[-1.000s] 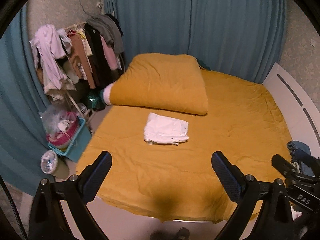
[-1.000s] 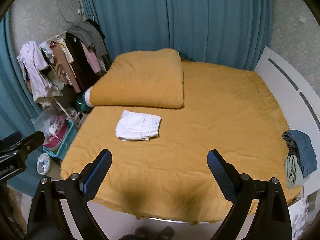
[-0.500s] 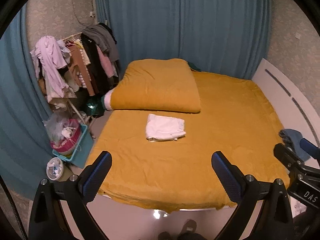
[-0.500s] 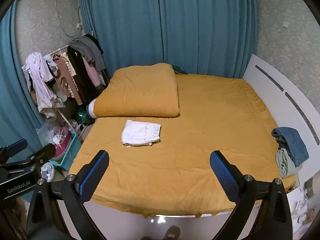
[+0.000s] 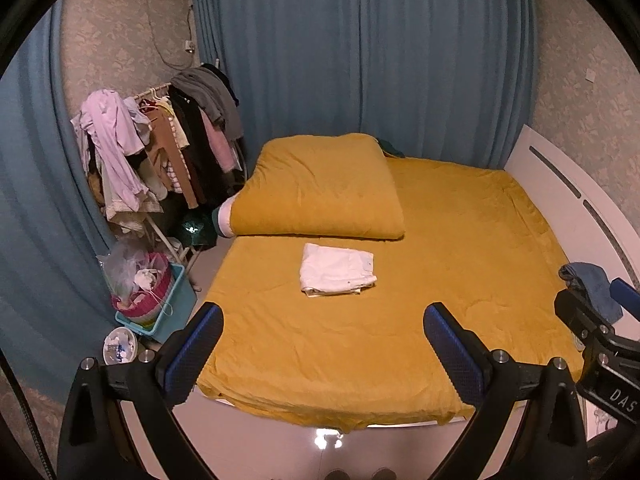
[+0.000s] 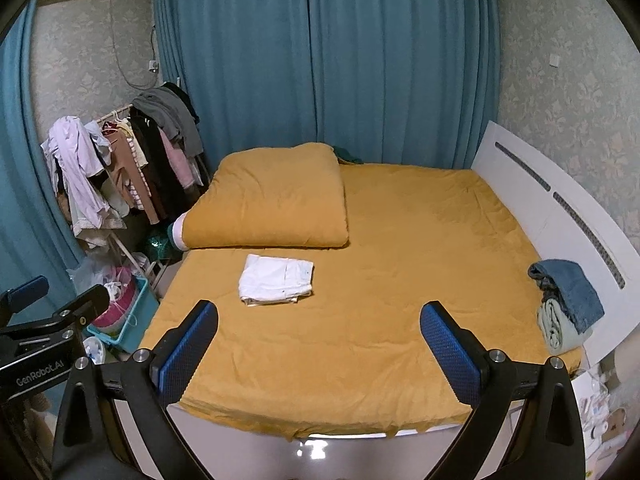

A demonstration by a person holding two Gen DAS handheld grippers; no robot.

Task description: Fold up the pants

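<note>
Both grippers have pulled back from the bed since a second ago: more of the floor and the near mattress edge now shows below the jaws, and the whole room sits smaller in both views. The left gripper (image 5: 323, 334) holds its jaws spread wide with nothing between them; the right gripper (image 6: 319, 330) does the same.

One pair of white pants (image 5: 337, 269) lies folded into a flat rectangle on the bed (image 5: 460, 280), ahead of the jaws and well apart from them. In the left view it sits about midway between the two fingers; in the right view the pants (image 6: 277, 278) lie nearer the left-hand finger. One folded yellow duvet (image 5: 320, 188) lies just beyond the pants, at the far left of the bed.

Past the right-hand finger, at the bed's right edge against the white headboard (image 6: 560, 208), one small pile of clothes (image 6: 566, 304) rests, a blue piece on top of a pale green one.

Off to the left of the jaws, beside the bed, stand one crowded clothes rack (image 5: 160, 152) and one turquoise basket (image 5: 170, 312) on the floor. Blue curtains (image 6: 320, 60) hang behind the bed.
</note>
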